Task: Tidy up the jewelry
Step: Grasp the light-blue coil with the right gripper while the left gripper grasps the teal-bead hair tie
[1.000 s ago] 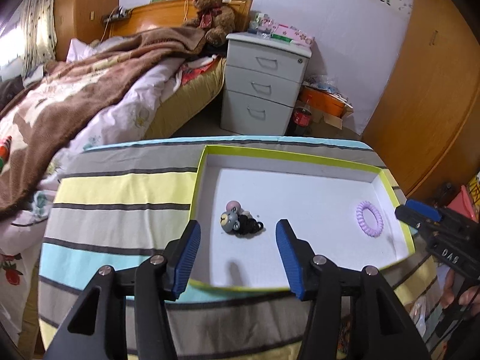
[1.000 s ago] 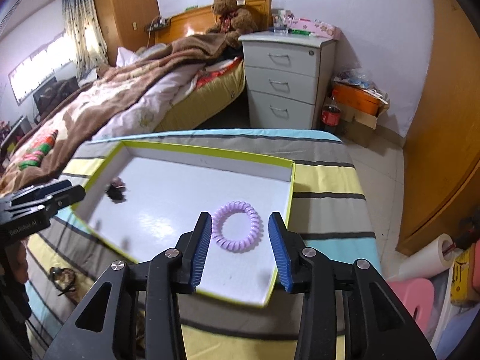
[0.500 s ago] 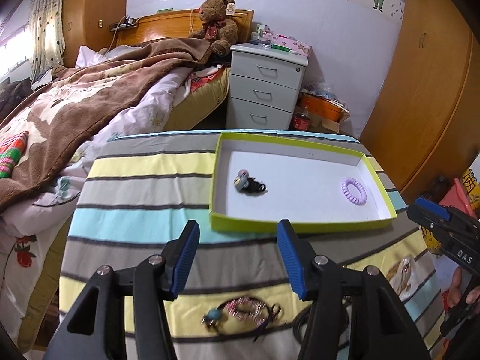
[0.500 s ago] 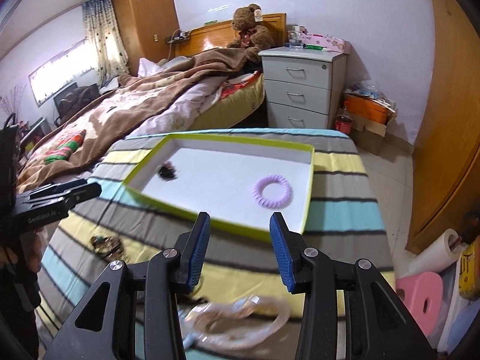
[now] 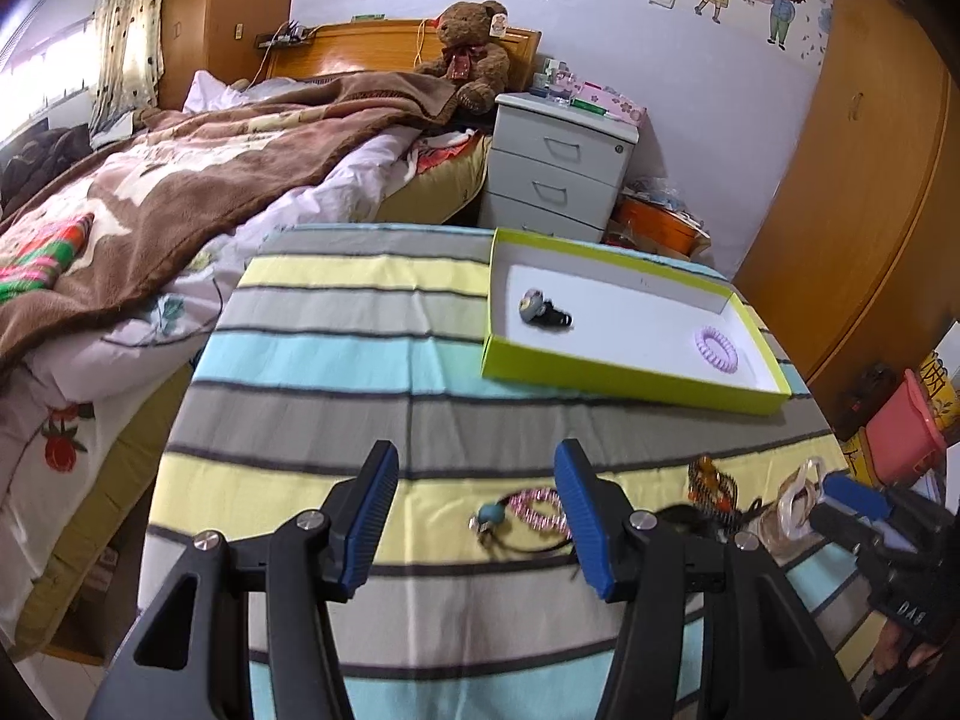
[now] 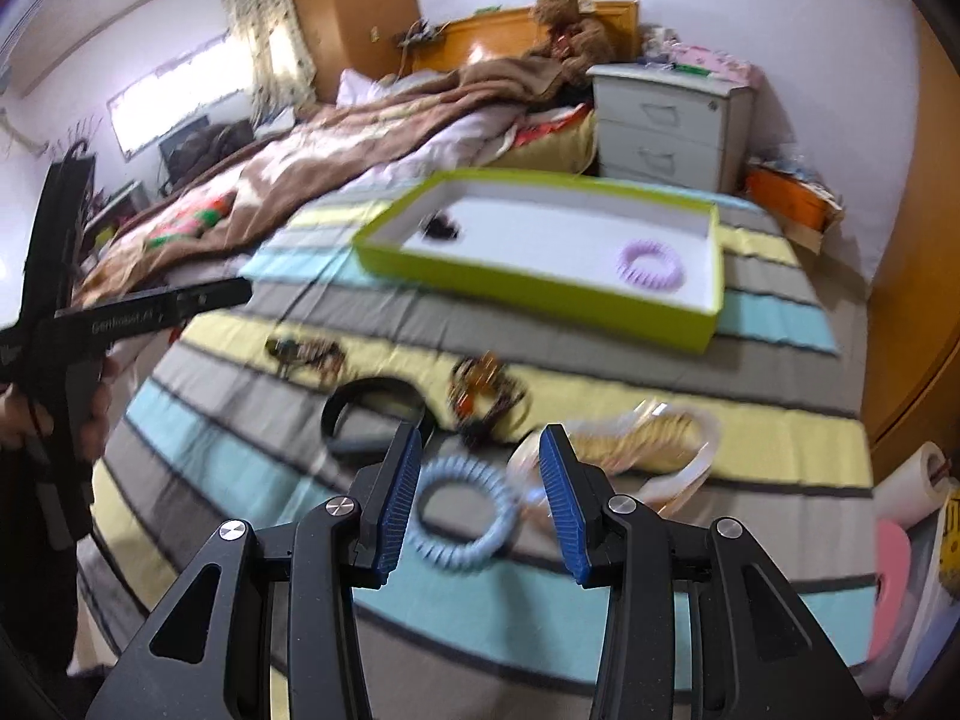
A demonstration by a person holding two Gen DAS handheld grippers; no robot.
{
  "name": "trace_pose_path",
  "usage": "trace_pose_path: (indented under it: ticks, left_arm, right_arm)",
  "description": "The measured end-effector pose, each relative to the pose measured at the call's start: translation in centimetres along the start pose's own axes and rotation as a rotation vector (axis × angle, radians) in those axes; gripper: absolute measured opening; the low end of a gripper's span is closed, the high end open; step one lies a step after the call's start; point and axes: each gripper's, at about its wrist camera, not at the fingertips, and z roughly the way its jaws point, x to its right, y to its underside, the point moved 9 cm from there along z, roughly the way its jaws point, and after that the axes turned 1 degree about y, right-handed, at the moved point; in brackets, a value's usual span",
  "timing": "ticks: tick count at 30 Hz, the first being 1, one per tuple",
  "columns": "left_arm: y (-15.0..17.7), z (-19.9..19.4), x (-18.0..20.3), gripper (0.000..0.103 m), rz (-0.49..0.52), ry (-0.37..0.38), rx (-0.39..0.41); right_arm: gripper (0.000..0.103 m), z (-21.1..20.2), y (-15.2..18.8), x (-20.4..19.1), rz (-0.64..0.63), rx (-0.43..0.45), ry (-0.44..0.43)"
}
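Two pieces already placed in tray: purple coil, dark clip. Left on surface: pink bracelet, blue coil, others. Left claw open, empty. Right claw open over blue coil, nothing gripped.

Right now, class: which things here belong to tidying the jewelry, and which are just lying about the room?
Job:
green tray
purple coil tie
bear hair tie
blue coil tie
black band
pink beaded bracelet
clear bangles

Lying about:
teddy bear
nightstand
brown blanket
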Motion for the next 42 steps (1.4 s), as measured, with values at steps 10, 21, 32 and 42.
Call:
trace_pose_path:
  ticks: [10, 21, 32, 42]
  left_arm:
    - [3.3, 0.6, -1.7, 0.056, -0.065, 0.000, -0.052]
    - [4.2, 0.7, -2.7, 0.056, -0.092, 0.011, -0.067]
    - [4.6, 1.4, -2.4, 0.056, -0.094, 0.033, -0.090]
    - [4.1, 2.7, -1.0, 0.056, -0.098, 0.076, -0.118]
  right_arm:
    - [0.042, 1.3, 2.4, -3.8, -0.089, -0.060, -0.062]
    - [0.042, 3.3, 3.7, -4.4, -0.141, -0.124, 0.027]
    - [0.011, 3.3, 3.6, -3.8, -0.137, -0.100, 0.088]
    - [0.010, 2.1, 3.1, -3.4, -0.096, -0.046, 0.072]
